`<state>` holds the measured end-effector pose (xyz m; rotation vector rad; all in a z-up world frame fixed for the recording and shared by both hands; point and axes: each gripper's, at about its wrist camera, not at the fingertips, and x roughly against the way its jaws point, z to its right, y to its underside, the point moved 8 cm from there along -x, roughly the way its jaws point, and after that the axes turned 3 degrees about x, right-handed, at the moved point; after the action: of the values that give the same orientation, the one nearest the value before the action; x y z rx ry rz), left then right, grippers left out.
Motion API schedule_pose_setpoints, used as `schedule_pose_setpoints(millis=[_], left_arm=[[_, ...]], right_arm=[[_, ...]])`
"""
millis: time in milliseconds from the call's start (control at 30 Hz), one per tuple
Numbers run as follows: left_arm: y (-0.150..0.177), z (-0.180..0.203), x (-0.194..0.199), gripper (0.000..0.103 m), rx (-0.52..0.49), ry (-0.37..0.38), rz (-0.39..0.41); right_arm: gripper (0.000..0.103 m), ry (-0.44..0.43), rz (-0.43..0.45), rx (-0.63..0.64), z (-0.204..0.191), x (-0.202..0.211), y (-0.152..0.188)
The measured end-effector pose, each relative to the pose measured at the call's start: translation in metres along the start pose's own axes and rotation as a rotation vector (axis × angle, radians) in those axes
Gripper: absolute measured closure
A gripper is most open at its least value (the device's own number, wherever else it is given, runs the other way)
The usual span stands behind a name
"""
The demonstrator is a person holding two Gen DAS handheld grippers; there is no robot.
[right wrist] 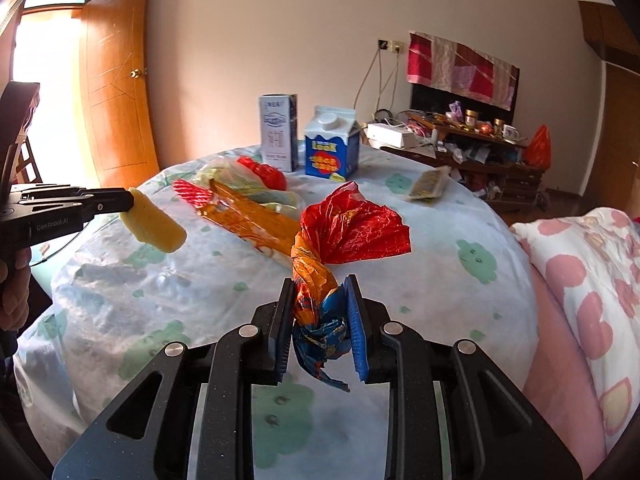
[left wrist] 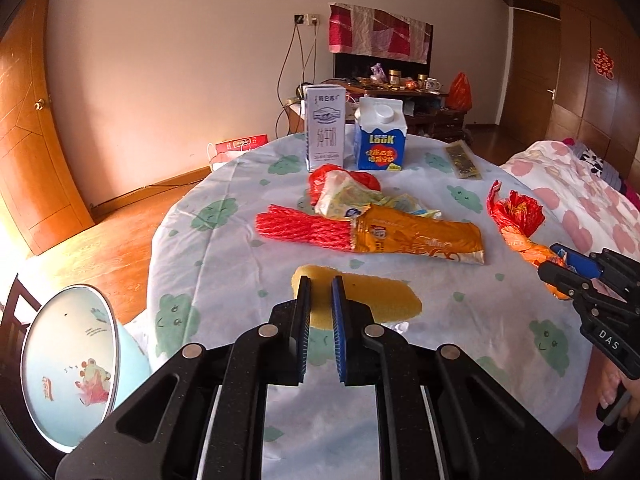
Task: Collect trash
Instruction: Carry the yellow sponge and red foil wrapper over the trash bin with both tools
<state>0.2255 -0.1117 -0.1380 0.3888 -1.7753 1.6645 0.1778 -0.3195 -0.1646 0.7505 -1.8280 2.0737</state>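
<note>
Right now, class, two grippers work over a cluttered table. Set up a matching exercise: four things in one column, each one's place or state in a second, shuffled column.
Things
1. yellow sponge
2. twisted red-and-orange wrapper
3. blue LOOK carton
4. red mesh sleeve

Places or states
A. upright at the table's far side
B. lying flat beside the orange packet
C. clamped in the left gripper
D. clamped in the right gripper

Pairs: 1-C, 2-D, 3-A, 4-B

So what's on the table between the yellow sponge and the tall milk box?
In the left wrist view, between the yellow sponge and the tall milk box lie the red mesh sleeve, the orange wrapper and a crumpled bag.
</note>
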Motion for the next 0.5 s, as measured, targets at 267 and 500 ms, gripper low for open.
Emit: schedule_pose_setpoints(millis=[267, 500], left_arm=[[0.002, -0.041, 0.02, 0.093, 0.047, -0.047, 0.03], [0.006, -0.076, 0.035, 0.093, 0.086, -0.1, 0.053]], right_arm=[[0.077, -0.052, 0.021, 0.079, -0.045, -0.003, -0.021], [0.077, -0.099, 0.024, 0.142, -0.088, -0.013, -0.037]])
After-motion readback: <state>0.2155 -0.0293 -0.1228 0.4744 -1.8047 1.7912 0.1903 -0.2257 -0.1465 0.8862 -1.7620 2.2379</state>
